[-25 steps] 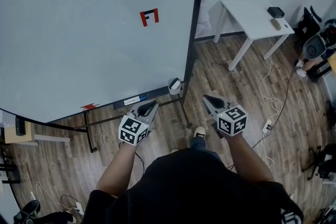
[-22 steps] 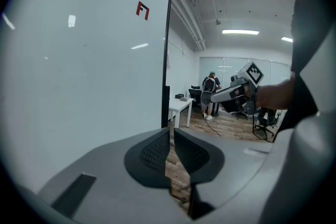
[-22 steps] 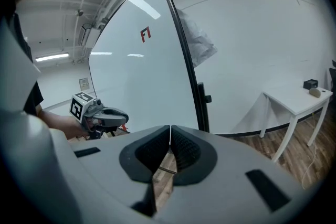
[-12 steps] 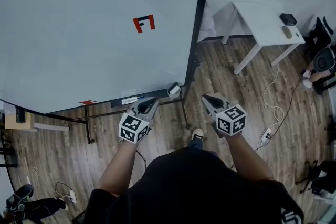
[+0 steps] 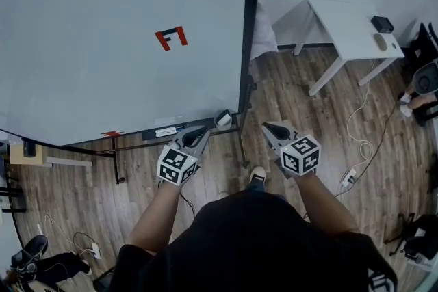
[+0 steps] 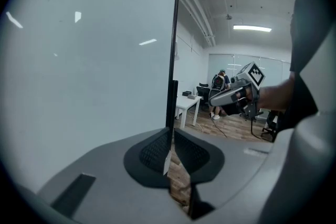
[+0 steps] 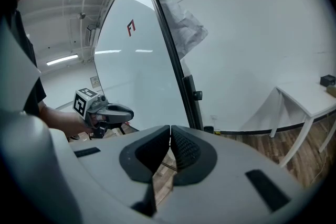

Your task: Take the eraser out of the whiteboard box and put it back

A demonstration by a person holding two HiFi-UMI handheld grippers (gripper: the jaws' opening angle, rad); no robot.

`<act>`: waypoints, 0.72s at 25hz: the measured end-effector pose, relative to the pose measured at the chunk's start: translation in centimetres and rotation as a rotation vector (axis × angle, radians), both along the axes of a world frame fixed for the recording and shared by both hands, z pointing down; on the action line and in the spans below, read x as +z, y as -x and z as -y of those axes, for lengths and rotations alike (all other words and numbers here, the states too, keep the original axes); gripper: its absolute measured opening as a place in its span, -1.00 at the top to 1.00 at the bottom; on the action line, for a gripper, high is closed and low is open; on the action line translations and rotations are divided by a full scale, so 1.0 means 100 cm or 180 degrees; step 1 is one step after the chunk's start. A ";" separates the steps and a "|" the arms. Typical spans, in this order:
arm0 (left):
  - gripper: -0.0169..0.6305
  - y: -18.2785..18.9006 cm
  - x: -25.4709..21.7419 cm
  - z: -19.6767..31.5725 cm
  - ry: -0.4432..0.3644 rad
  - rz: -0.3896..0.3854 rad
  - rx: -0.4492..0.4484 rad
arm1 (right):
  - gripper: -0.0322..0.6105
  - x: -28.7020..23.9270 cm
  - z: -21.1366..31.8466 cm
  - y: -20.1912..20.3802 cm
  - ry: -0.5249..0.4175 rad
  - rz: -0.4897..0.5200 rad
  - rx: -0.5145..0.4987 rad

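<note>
While its jaws are pressed together on nothing, the left hand-held gripper [image 5: 197, 135] hangs near the whiteboard box [image 5: 223, 119] at the end of the whiteboard tray [image 5: 161, 133]; the right hand-held gripper [image 5: 272, 129] is likewise closed and empty. Eraser presumably inside, unseen: open the jaws before reaching in from above.

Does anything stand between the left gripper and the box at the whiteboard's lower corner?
Nothing visible does. The left gripper, jaws shut and empty, points toward the box, with only open space between them.

Both forearms [image 5: 156, 214] reach forward side by side; the left hand-held gripper [image 5: 197, 137] and right hand-held gripper [image 5: 272, 130] point slightly downward, jaws closed together on nothing
</note>
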State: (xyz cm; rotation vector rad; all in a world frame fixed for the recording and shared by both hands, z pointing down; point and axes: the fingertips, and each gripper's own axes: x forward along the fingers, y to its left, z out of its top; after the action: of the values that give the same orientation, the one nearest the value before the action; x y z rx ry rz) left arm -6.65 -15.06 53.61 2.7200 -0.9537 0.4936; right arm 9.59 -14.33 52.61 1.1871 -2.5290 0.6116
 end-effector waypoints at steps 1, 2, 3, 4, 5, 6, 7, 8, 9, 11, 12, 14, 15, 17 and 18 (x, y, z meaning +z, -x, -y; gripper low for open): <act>0.84 -0.002 0.000 0.002 -0.0003 0.0007 -0.0008 | 0.89 0.001 0.001 -0.001 0.0007 0.0000 -0.0017; 0.84 -0.003 0.001 0.003 -0.0006 0.0013 -0.0018 | 0.89 0.002 0.002 -0.002 0.0013 -0.0003 -0.0030; 0.84 -0.005 0.002 0.005 -0.0004 0.0016 -0.0026 | 0.89 0.004 0.002 -0.004 0.0020 -0.0006 -0.0041; 0.84 -0.006 0.004 0.006 0.0004 0.0019 -0.0033 | 0.89 0.005 0.003 -0.005 0.0029 -0.0009 -0.0051; 0.84 -0.007 0.006 0.008 0.0019 0.0021 -0.0038 | 0.89 0.006 0.003 -0.006 0.0039 -0.0011 -0.0060; 0.84 -0.008 0.009 0.010 0.0042 0.0021 -0.0039 | 0.89 0.007 0.003 -0.007 0.0050 -0.0016 -0.0072; 0.83 -0.009 0.012 0.011 0.0071 0.0020 -0.0038 | 0.89 0.009 0.004 -0.008 0.0062 -0.0025 -0.0085; 0.83 -0.010 0.016 0.013 0.0100 0.0020 -0.0035 | 0.89 0.011 0.004 -0.009 0.0073 -0.0035 -0.0098; 0.83 -0.012 0.019 0.015 0.0124 0.0022 -0.0032 | 0.90 0.012 0.005 -0.010 0.0083 -0.0042 -0.0110; 0.82 -0.015 0.024 0.017 0.0159 0.0029 -0.0026 | 0.89 0.015 0.006 -0.011 0.0099 -0.0054 -0.0132; 0.81 -0.017 0.026 0.017 0.0170 0.0033 -0.0024 | 0.89 0.016 0.007 -0.012 0.0105 -0.0059 -0.0142; 0.80 -0.021 0.028 0.018 0.0183 0.0042 -0.0020 | 0.90 0.017 0.007 -0.015 0.0113 -0.0070 -0.0159; 0.80 -0.023 0.030 0.019 0.0188 0.0047 -0.0020 | 0.89 0.017 0.008 -0.016 0.0118 -0.0074 -0.0163; 0.78 -0.025 0.034 0.022 0.0213 0.0062 -0.0022 | 0.89 0.018 0.011 -0.020 0.0126 -0.0080 -0.0163; 0.76 -0.027 0.036 0.024 0.0230 0.0072 -0.0023 | 0.89 0.018 0.013 -0.022 0.0129 -0.0082 -0.0160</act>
State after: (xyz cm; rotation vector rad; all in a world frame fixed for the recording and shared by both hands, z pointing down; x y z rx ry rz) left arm -4.00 -17.42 57.25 2.6512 -0.9322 0.5477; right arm 11.78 -15.67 54.45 1.1071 -2.5046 0.6284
